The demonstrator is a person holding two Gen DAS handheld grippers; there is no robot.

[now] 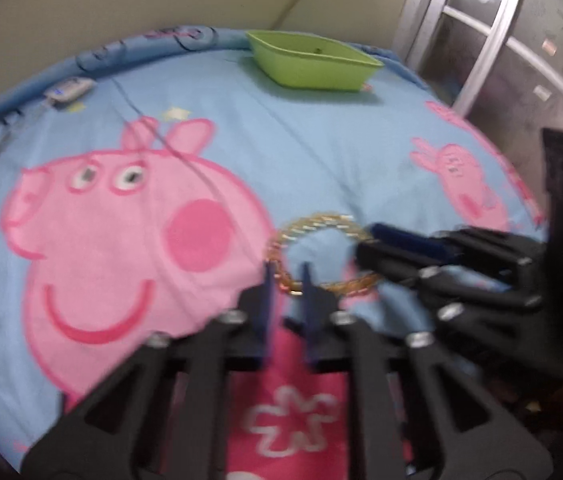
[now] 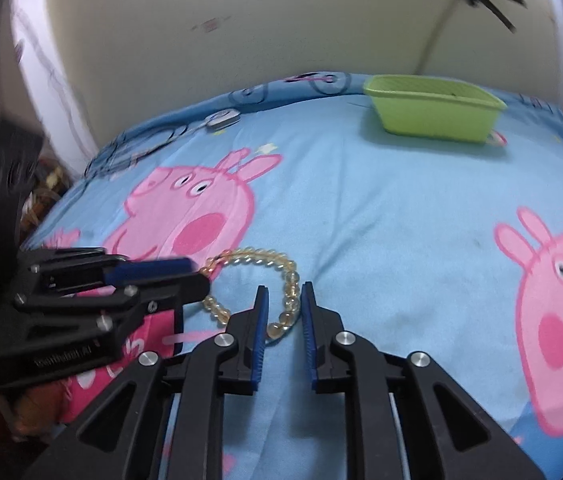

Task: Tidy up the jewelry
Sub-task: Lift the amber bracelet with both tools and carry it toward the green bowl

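Note:
A yellow bead bracelet [image 1: 321, 256] lies in a ring on the blue cartoon-pig bedsheet; it also shows in the right wrist view [image 2: 257, 288]. My left gripper [image 1: 287, 276] is open, its fingers straddling the bracelet's near-left part. My right gripper [image 2: 284, 300] is open, its fingers straddling the bracelet's right side. Each gripper shows in the other's view: the right gripper [image 1: 369, 240] at the bracelet's right edge, the left gripper [image 2: 197, 276] at its left edge. A green plastic basket [image 1: 309, 62] stands at the far edge of the bed, also in the right wrist view [image 2: 433, 108].
A small white device [image 1: 69, 90] with a thin cable lies at the far left of the bed. A wall runs behind the bed, and a metal-framed door [image 1: 501, 40] stands at the right. The bed's left edge [image 2: 61, 208] drops to clutter.

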